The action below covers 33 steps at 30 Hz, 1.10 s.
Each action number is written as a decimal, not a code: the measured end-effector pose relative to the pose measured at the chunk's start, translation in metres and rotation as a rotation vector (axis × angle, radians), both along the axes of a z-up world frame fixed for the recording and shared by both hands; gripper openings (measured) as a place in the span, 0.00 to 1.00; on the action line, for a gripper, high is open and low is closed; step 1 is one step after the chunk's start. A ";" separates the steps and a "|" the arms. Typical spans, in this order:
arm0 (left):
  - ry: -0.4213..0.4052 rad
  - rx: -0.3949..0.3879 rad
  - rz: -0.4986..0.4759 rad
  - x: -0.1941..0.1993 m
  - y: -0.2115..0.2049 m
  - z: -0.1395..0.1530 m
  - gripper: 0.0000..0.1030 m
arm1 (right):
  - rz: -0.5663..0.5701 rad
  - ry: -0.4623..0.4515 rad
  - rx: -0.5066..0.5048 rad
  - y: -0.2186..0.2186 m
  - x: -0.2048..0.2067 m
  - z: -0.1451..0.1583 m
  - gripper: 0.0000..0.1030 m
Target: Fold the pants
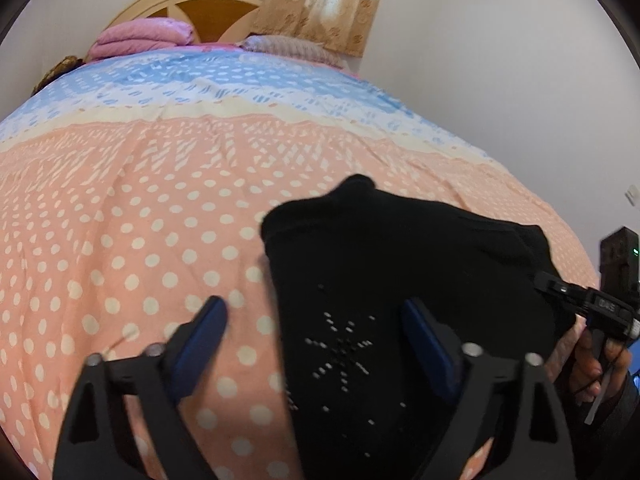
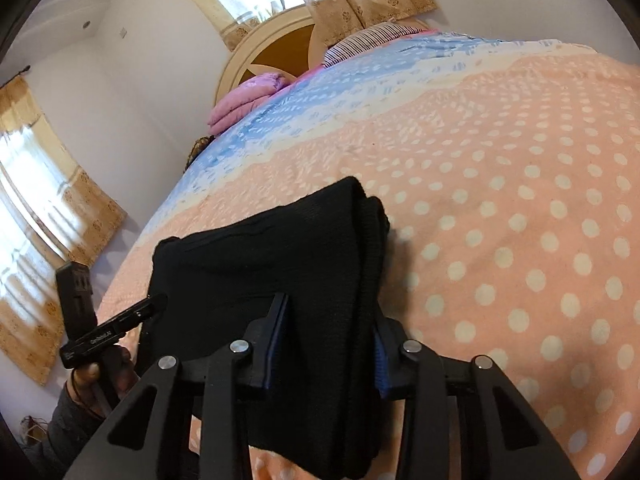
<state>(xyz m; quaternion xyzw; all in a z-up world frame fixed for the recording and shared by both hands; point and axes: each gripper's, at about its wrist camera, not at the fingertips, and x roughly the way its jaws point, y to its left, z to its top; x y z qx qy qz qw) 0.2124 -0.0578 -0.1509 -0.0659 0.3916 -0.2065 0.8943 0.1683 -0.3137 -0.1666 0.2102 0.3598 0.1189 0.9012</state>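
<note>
Black pants (image 1: 400,248), folded into a thick bundle with a pale dotted star pattern, lie on the bed near its front edge. My left gripper (image 1: 314,316) is open. Its left finger hangs over bare sheet and its right finger over the pants, so the bundle's left edge lies between them untouched. In the right wrist view the pants (image 2: 260,248) show a thick folded edge on their right side. My right gripper (image 2: 330,316) is shut on that edge, with cloth filling the gap between its blue pads. Each gripper shows at the rim of the other's view, held by a hand.
The bed sheet (image 1: 120,220) is peach with white dots, turning blue toward the headboard (image 1: 208,4). A folded pink blanket (image 1: 144,36) and a striped pillow (image 1: 288,46) lie at the head. White wall runs along the bed's right side, and curtained windows (image 2: 36,208) stand beyond.
</note>
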 end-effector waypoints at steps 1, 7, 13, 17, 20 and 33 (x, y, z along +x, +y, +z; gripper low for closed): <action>-0.005 0.001 -0.005 -0.001 -0.001 -0.001 0.79 | -0.002 0.010 0.017 -0.002 0.002 -0.002 0.36; -0.001 -0.070 -0.051 -0.003 0.002 0.004 0.39 | 0.005 -0.020 -0.003 0.006 -0.007 0.012 0.28; -0.024 -0.100 -0.042 -0.012 0.011 0.018 0.17 | 0.055 -0.084 -0.036 0.023 -0.019 0.046 0.28; -0.042 -0.137 -0.034 -0.020 0.023 0.028 0.13 | 0.098 -0.125 -0.067 0.038 -0.020 0.069 0.27; -0.056 -0.139 -0.019 -0.023 0.030 0.035 0.12 | 0.127 -0.148 -0.087 0.051 -0.017 0.081 0.27; -0.153 -0.097 0.099 -0.036 0.082 0.065 0.12 | 0.238 -0.176 -0.105 0.103 0.021 0.098 0.27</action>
